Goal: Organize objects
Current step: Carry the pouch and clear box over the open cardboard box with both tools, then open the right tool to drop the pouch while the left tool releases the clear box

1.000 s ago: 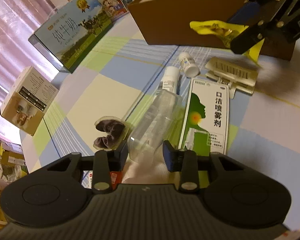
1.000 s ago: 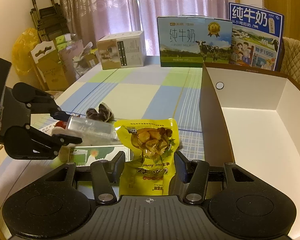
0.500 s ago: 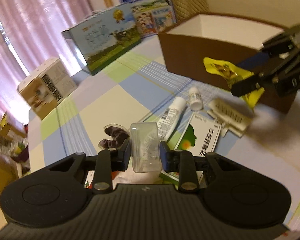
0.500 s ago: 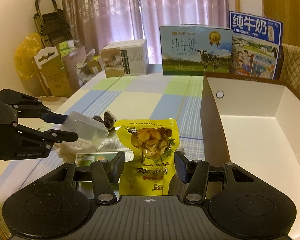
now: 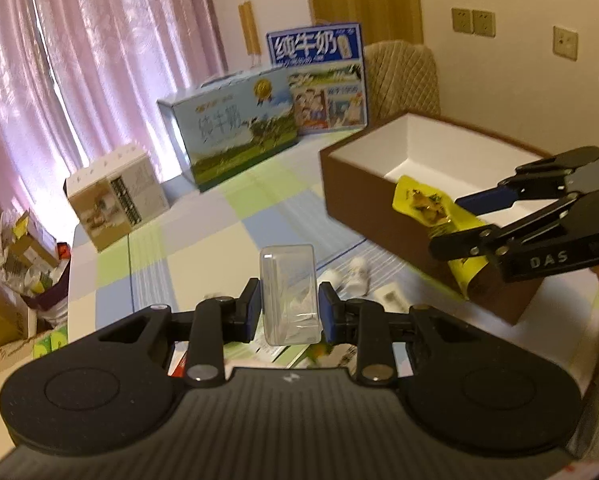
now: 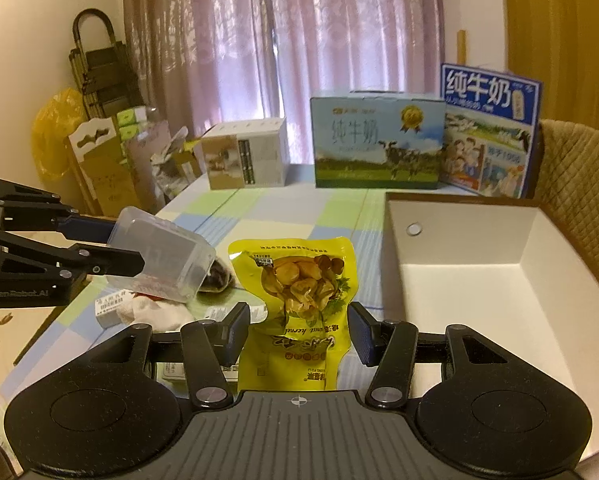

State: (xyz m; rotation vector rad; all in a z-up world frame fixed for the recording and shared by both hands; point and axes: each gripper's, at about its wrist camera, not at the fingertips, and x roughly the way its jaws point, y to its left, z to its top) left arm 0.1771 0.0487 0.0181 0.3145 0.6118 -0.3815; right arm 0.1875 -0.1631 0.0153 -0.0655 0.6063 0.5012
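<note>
My left gripper (image 5: 289,312) is shut on a clear plastic container (image 5: 288,280) and holds it upright above the checked tablecloth. The right wrist view shows this same left gripper (image 6: 133,246) at the left, with the container (image 6: 167,258) tilted in the air. My right gripper (image 6: 297,332) is shut on a yellow snack pouch (image 6: 299,280), which stands up between its fingers. In the left wrist view the right gripper (image 5: 449,226) holds the pouch (image 5: 423,204) by the near wall of the brown box (image 5: 363,192). The box's white inside (image 6: 459,284) holds nothing.
Two milk cartons (image 6: 375,140) (image 6: 489,128) and a white carton (image 6: 245,156) stand at the table's far edge. Small white bottles (image 5: 355,274), a dark snack pack (image 6: 219,276) and flat packets (image 6: 107,308) lie below the grippers. A padded chair (image 6: 579,172) stands behind the box. Clutter lines the left.
The left gripper closed on the clear container, lifted it off the table and rolled it upright. The right gripper rose a little with the yellow pouch, nearer the box.
</note>
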